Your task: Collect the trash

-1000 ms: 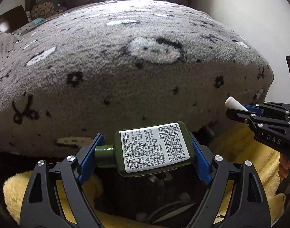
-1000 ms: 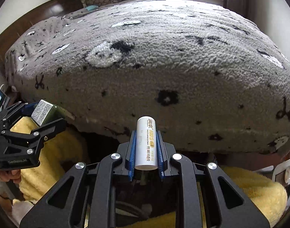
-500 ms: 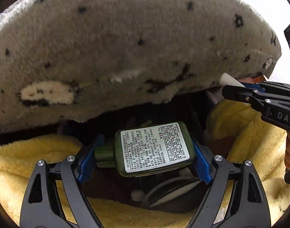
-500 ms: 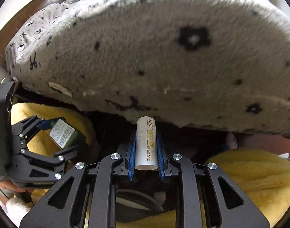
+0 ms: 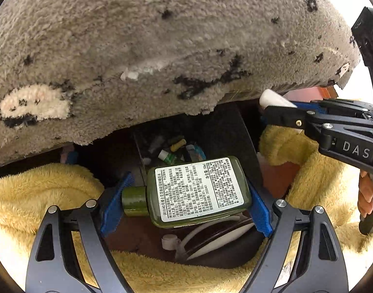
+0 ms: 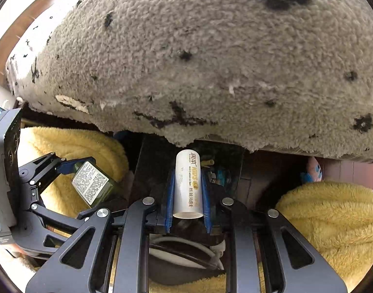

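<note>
My left gripper (image 5: 186, 197) is shut on a dark green bottle (image 5: 198, 193) with a white printed label, held sideways, cap to the left. It also shows in the right wrist view (image 6: 93, 185). My right gripper (image 6: 187, 190) is shut on a white tube (image 6: 187, 185) with gold print, pointing forward. The tube's tip shows in the left wrist view (image 5: 274, 99). Both hang above a dark bin (image 5: 225, 131) holding several small pieces of trash (image 5: 176, 150).
A grey fleece bed cover (image 5: 162, 48) with black and white marks overhangs the bin (image 6: 150, 161). Yellow fluffy fabric (image 5: 40, 195) lies on both sides (image 6: 333, 219). A dark round object with white cable (image 5: 218, 241) lies below the grippers. A pink and blue toy (image 6: 313, 169) sits at the right.
Both grippers have dropped from above the bed to its front edge and tilted down. The bin under the cover has come into view. Both grips are unchanged.
</note>
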Available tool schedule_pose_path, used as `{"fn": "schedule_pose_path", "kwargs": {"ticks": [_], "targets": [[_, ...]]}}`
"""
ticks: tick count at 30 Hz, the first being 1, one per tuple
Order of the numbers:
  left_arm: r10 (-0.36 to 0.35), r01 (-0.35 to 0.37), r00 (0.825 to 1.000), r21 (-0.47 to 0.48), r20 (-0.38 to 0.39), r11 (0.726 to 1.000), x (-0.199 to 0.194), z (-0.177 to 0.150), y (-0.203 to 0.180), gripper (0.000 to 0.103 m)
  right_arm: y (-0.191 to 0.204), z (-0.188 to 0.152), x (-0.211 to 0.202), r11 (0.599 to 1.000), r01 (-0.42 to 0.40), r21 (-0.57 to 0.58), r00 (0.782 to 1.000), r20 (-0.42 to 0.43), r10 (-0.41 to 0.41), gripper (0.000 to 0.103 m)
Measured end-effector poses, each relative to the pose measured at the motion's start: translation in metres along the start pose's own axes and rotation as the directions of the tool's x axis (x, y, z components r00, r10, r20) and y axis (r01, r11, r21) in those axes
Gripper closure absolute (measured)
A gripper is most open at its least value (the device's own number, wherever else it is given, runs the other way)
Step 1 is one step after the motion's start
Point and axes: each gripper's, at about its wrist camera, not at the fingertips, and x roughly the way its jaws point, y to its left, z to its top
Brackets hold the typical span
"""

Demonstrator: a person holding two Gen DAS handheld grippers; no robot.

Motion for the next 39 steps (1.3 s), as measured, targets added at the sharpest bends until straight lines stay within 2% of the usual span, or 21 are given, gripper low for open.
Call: {"fn": "schedule_pose_path", "kwargs": {"ticks": [4, 5, 7, 10, 11, 12, 14, 19, 25, 29, 32, 33, 35, 36, 37, 39], "targets": [[0.002, -0.002, 1.000, -0.005, -0.014, 1.000, 0.007, -0.001, -0.002, 0.020, -0.001, 0.003, -0.001, 1.000, 0.009, 0.010, 1.000, 0.001, -0.009, 0.078], [0.002, -0.002, 1.000, -0.007, -0.011, 1.000, 0.007, -0.002, -0.002, 0.014, -0.001, 0.004, -0.002, 1.000, 0.011, 0.014, 1.000, 0.001, -0.011, 0.068], [0.000, 0.000, 1.000, -0.006, 0.000, 1.000, 0.006, -0.002, -0.002, 0.011, -0.003, 0.007, -0.005, 1.000, 0.007, 0.026, 1.000, 0.008, -0.007, 0.054], [0.014, -0.014, 1.000, 0.001, 0.014, 1.000, 0.000, -0.001, -0.001, 0.008, -0.005, 0.009, -0.011, 0.999, 0.023, 0.026, 0.999, 0.024, -0.023, 0.054], [0.019, -0.019, 1.000, 0.003, 0.018, 1.000, -0.002, 0.000, -0.002, 0.008, -0.004, 0.010, -0.012, 0.999, 0.029, 0.024, 0.999, 0.028, -0.030, 0.051], [0.022, -0.022, 1.000, 0.003, 0.023, 1.000, -0.004, 0.001, -0.002, 0.008, -0.004, 0.010, -0.015, 0.999, 0.039, 0.022, 0.999, 0.036, -0.040, 0.047], [0.024, -0.024, 0.999, -0.003, 0.035, 1.000, -0.009, 0.003, 0.000, 0.008, -0.003, 0.011, -0.020, 0.998, 0.061, 0.016, 0.997, 0.053, -0.062, 0.023], [0.031, -0.029, 0.995, -0.022, 0.091, 0.999, -0.031, 0.012, 0.005, 0.008, -0.002, 0.014, -0.039, 0.991, 0.132, 0.001, 0.985, 0.108, -0.132, 0.003], [0.043, -0.037, 0.985, -0.037, 0.166, 0.999, -0.057, 0.024, 0.011, 0.008, -0.011, 0.020, -0.068, 0.987, 0.161, 0.006, 0.970, 0.185, -0.159, 0.003], [0.063, -0.055, 0.972, -0.041, 0.228, 0.998, -0.078, 0.036, 0.014, 0.008, -0.017, 0.027, -0.093, 0.983, 0.182, 0.022, 0.952, 0.245, -0.182, 0.003], [0.075, -0.063, 0.951, -0.051, 0.301, 0.997, -0.102, 0.048, 0.019, 0.008, -0.021, 0.036, -0.118, 0.976, 0.213, 0.037, 0.928, 0.305, -0.215, 0.003], [0.079, -0.063, 0.941, -0.058, 0.328, 0.996, -0.111, 0.054, 0.020, 0.008, -0.023, 0.041, -0.131, 0.971, 0.234, 0.046, 0.912, 0.337, -0.235, 0.003], [0.091, -0.066, 0.914, -0.075, 0.395, 0.995, -0.132, 0.066, 0.024, 0.008, -0.023, 0.046, -0.148, 0.965, 0.258, 0.054, 0.888, 0.379, -0.259, 0.003], [0.097, -0.068, 0.895, -0.081, 0.436, 0.994, -0.144, 0.074, 0.025, 0.008, -0.023, 0.051, -0.162, 0.961, 0.271, 0.062, 0.868, 0.416, -0.272, 0.003], [0.100, -0.071, 0.876, -0.080, 0.471, 0.994, -0.153, 0.079, 0.025, 0.008, -0.024, 0.054, -0.168, 0.959, 0.276, 0.068, 0.857, 0.435, -0.278, 0.003], [0.117, -0.093, 0.827, -0.072, 0.550, 0.993, -0.174, 0.091, 0.023, 0.008, -0.026, 0.062, -0.189, 0.954, 0.287, 0.089, 0.822, 0.489, -0.293, 0.003]]}}
